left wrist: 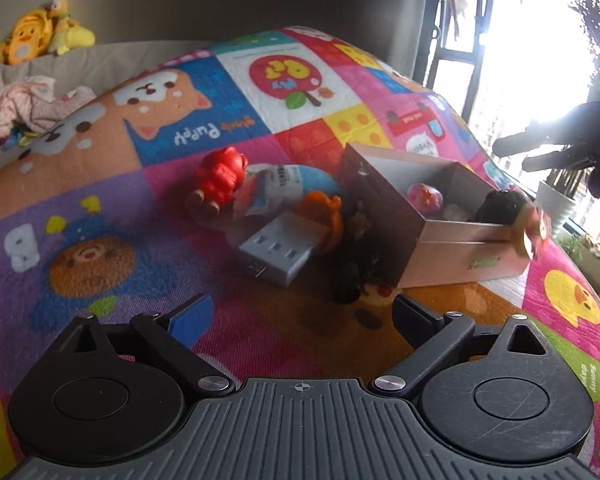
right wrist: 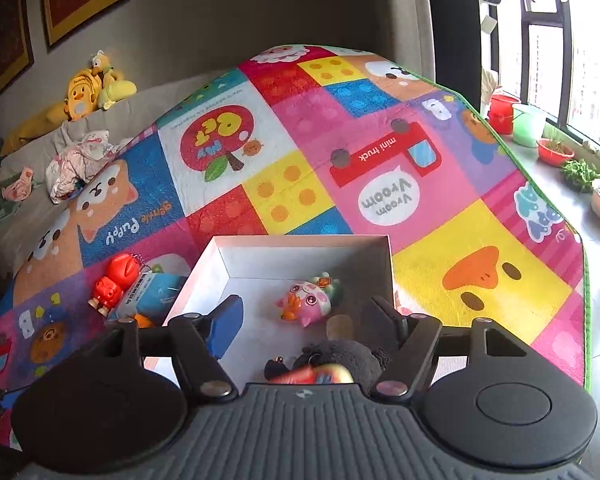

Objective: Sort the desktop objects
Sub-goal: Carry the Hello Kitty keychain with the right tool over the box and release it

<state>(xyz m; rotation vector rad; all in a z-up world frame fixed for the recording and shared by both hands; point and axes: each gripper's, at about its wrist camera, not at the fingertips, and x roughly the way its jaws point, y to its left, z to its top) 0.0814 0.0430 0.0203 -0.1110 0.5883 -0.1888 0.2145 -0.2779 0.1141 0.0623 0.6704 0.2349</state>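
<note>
Left claw (left wrist: 302,312): fingers spread wide, holding nothing, hovering low above the patchwork play mat (left wrist: 112,208) short of a loose cluster of things. Right claw (right wrist: 306,320): fingers likewise wide apart, poised over the near end of the open cardboard box (right wrist: 300,242); a blurred red-and-yellow object (right wrist: 320,374) lies just below the gap, and contact with either finger cannot be judged. Box contents, right wrist view: one pink cartoon toy (right wrist: 306,304), one black plush (right wrist: 340,356), one pale rounded piece (right wrist: 338,326) between them. Outside the box, left wrist view: one red figure (left wrist: 220,178), one blue-and-white packet (left wrist: 288,186) touching it, one orange toy (left wrist: 324,212), one grey power strip (left wrist: 278,252) nearest the claw, and one dark object (left wrist: 350,276) against the box wall (left wrist: 380,216), too shadowed to identify. Background: yellow plush toys (right wrist: 92,88) on a sofa (right wrist: 32,200), crumpled cloth (right wrist: 80,164), potted plants (right wrist: 580,172) along the window sill.
</note>
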